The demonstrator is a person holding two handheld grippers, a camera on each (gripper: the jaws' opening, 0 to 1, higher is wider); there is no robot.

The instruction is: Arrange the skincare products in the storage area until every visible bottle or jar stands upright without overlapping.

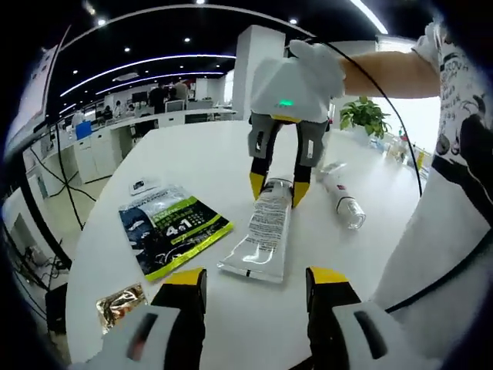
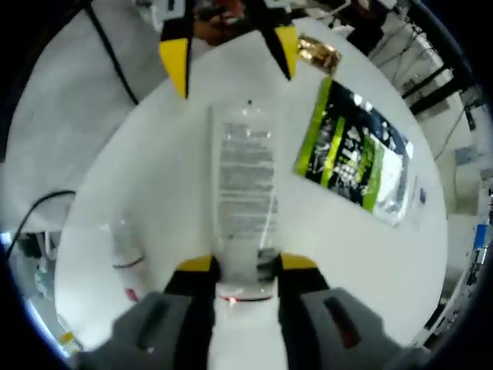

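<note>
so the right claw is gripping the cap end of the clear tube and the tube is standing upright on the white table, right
Not quite. The right claw does grip the cap end of the clear squeeze tube with printed text, but the tube is lying flat on the round white table, not standing upright. The left gripper view shows it stretched out along the tabletop, and the right gripper view agrees.

Green-black sachet (image 1: 171,228) and gold packet (image 1: 119,304) on white table (image 1: 192,154).

The right gripper (image 1: 279,187) straddles a flat-lying tube (image 1: 263,229) on the white table (image 1: 192,162).
</note>
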